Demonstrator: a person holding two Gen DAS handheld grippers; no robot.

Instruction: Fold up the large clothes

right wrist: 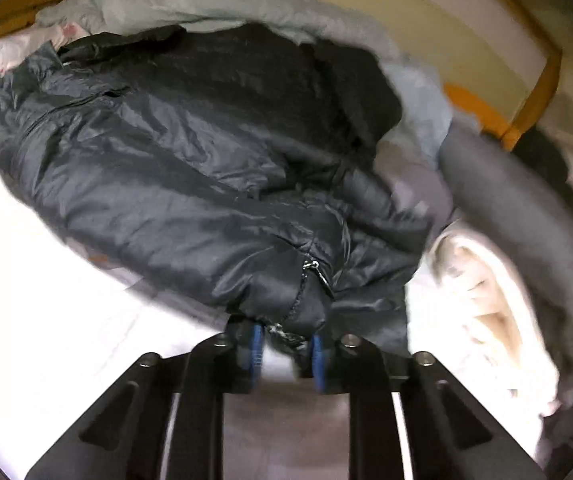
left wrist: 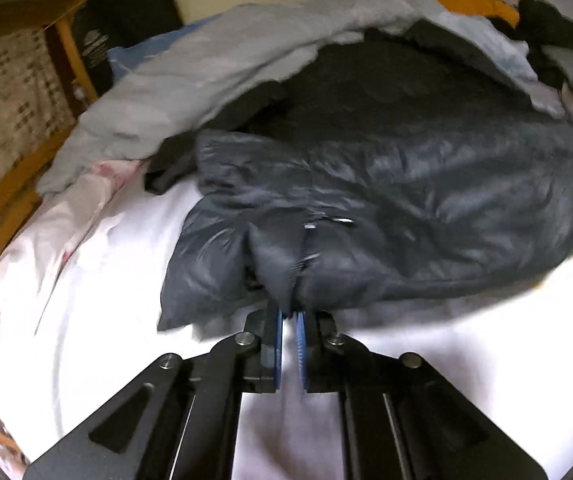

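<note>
Both the left tongs [left wrist: 289,314] and the right tongs [right wrist: 286,340] are clamped on the near hem of the dark puffer jacket [left wrist: 406,208] lying crumpled on the bed [left wrist: 126,300], so the grasp seems made and lifting to spread it comes next.

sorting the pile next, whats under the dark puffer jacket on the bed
The dark puffer jacket lies on a white sheet at its near edge. Farther back it overlaps a black garment and grey cloth. Anything beneath its middle is covered.
</note>
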